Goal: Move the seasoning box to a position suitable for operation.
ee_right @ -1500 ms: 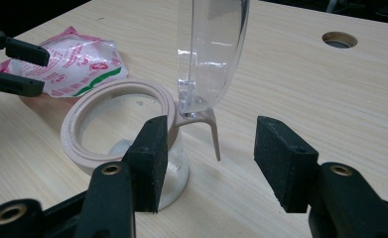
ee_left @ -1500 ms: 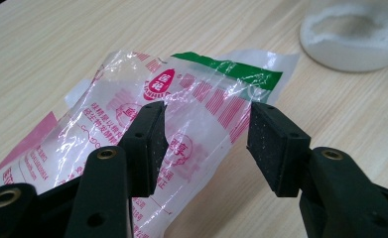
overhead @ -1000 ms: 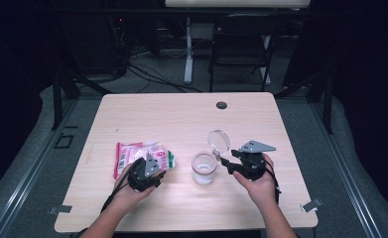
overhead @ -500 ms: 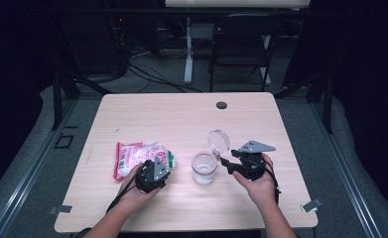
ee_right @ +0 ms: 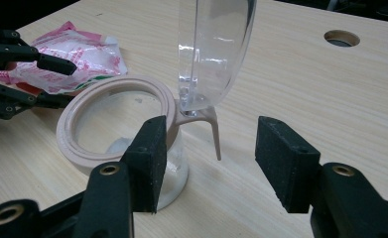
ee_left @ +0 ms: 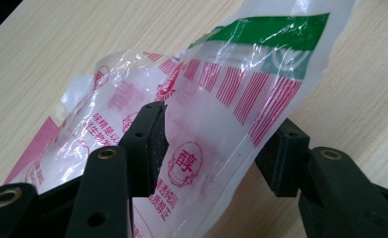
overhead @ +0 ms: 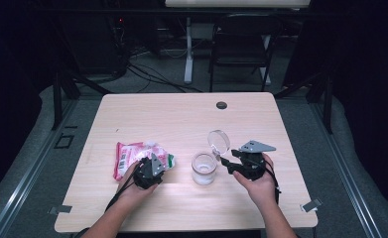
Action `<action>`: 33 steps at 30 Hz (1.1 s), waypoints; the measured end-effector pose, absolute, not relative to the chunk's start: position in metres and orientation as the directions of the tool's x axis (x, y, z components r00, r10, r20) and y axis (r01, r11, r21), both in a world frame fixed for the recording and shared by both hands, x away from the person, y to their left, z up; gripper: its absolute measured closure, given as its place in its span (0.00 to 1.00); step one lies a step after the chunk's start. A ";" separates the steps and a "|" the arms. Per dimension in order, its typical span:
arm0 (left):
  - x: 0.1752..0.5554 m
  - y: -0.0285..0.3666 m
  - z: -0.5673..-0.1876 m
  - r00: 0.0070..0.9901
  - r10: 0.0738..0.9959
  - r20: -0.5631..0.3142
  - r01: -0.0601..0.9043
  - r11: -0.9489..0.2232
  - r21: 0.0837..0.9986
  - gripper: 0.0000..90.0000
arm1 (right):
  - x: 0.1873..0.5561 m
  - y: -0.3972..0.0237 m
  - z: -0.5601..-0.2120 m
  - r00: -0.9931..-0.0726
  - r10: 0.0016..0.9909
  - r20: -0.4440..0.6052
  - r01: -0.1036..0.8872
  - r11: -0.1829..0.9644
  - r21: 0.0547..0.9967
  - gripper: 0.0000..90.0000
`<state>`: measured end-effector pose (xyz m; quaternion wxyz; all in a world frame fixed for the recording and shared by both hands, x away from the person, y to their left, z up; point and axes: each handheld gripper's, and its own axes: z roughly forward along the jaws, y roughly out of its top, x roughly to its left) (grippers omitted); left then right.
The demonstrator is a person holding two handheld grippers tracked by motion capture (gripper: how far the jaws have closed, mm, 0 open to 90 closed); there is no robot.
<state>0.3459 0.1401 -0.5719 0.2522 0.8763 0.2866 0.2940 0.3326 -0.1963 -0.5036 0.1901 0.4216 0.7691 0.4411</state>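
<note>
Nearest to us, the left gripper (ee_left: pixel 221 144) had its jaws about halfway apart with the pink-and-green pouch (ee_left: pixel 241 74) running between them. One pad lay in front of the film, the other behind it, and we could not tell whether they pressed. Since a second before, almost nothing had changed: the pouch still lay on the table (overhead: pixel 181 119) at the left, and the hand had barely shifted. We judged the pickup had not truly begun.

The right gripper (ee_right: pixel 211 148) waited with its jaws wide and empty, just beside the glass jar (ee_right: pixel 67 134). The jar's clear hinged lid (ee_right: pixel 214 44) stood upright — open and ready for filling. Farther off were the table's cable hole (ee_right: pixel 341 37) and a chair (overhead: pixel 241 44).
</note>
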 end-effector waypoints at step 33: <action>0.361 0.161 -0.571 0.622 0.758 0.195 0.485 -0.569 0.664 0.62 | 0.332 -0.195 -0.504 -0.568 0.819 0.076 0.481 0.256 0.838 0.52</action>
